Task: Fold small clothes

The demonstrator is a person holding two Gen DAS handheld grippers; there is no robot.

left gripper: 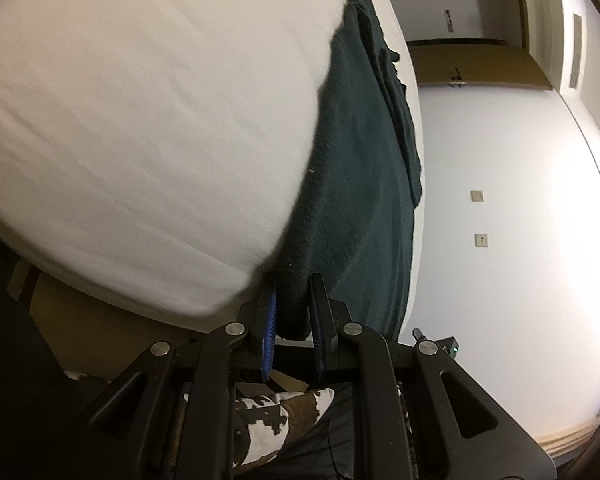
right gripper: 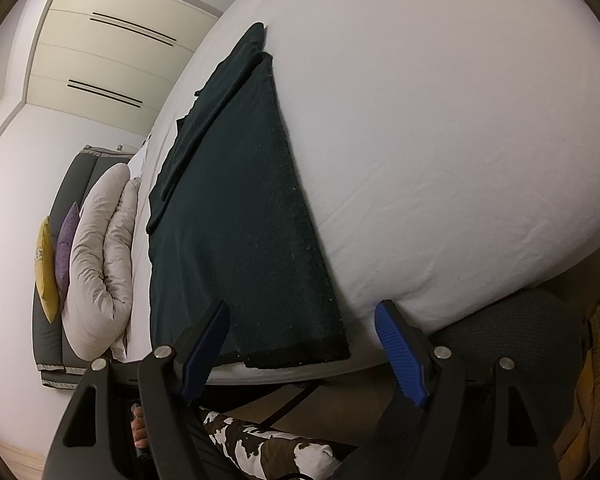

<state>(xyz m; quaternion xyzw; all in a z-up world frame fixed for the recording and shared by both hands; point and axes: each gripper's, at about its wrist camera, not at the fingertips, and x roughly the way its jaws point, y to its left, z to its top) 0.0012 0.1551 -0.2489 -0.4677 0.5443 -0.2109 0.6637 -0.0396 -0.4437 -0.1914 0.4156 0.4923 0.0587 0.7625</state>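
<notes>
Garment: the dark green garment (right gripper: 236,216) lies flat on your white bed (right gripper: 440,140), its hem at the near edge.
Surroundings: a rolled duvet (right gripper: 100,248) with a yellow cushion (right gripper: 46,272) and a purple cushion (right gripper: 66,248) sit toward the bed's far end; nothing lies on the cloth.
Long axis: it runs from the near edge away across the mattress.
Left gripper (left gripper: 292,304): nearly closed, pinching the garment's near corner.
Right gripper (right gripper: 300,344): jaws wide, straddling the hem, gripping nothing.

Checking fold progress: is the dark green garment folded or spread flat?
Partly folded: the dark green garment lies long on the white bed, a narrow layer doubled over its far edge.
</notes>
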